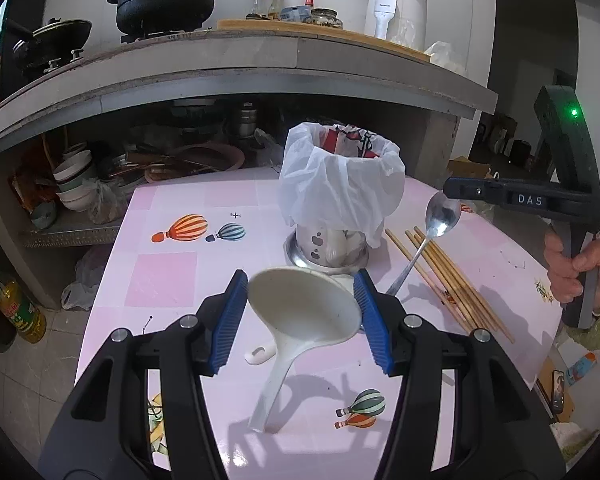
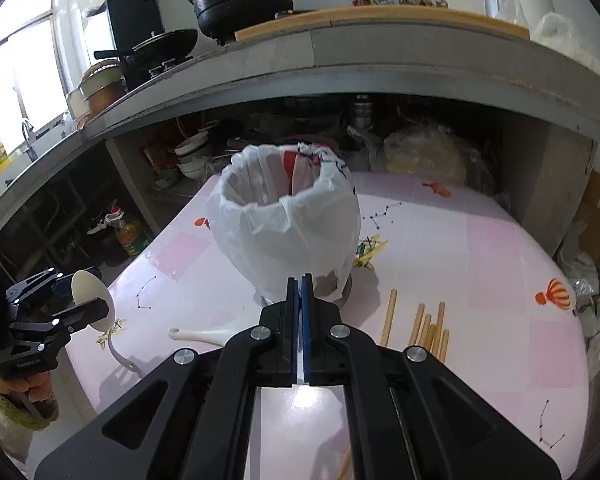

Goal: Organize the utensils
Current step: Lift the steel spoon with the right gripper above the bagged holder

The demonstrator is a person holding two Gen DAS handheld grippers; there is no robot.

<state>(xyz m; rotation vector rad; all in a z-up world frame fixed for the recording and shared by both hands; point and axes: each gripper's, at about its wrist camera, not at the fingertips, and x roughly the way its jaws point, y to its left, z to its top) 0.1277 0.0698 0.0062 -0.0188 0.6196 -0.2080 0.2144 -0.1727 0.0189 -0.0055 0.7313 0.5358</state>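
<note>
My left gripper (image 1: 300,300) is shut on the bowl of a white plastic ladle (image 1: 304,304) and holds it above the pink table, handle hanging down. It shows from the side in the right wrist view (image 2: 90,300). My right gripper (image 2: 300,284) is shut on a metal spoon (image 1: 440,220), held up by the bowl end with its handle slanting down. The utensil holder (image 1: 328,248), lined with a white plastic bag (image 1: 340,184), stands just beyond both grippers. Several wooden chopsticks (image 1: 448,284) lie on the table right of the holder. A small white spoon (image 2: 204,334) lies on the table.
The pink table (image 1: 172,280) with balloon prints ends at the left and near edges. A grey counter (image 1: 220,72) overhangs behind, with pots, bottles and a white appliance on top and bowls stacked underneath. An oil bottle (image 1: 20,308) stands on the floor at left.
</note>
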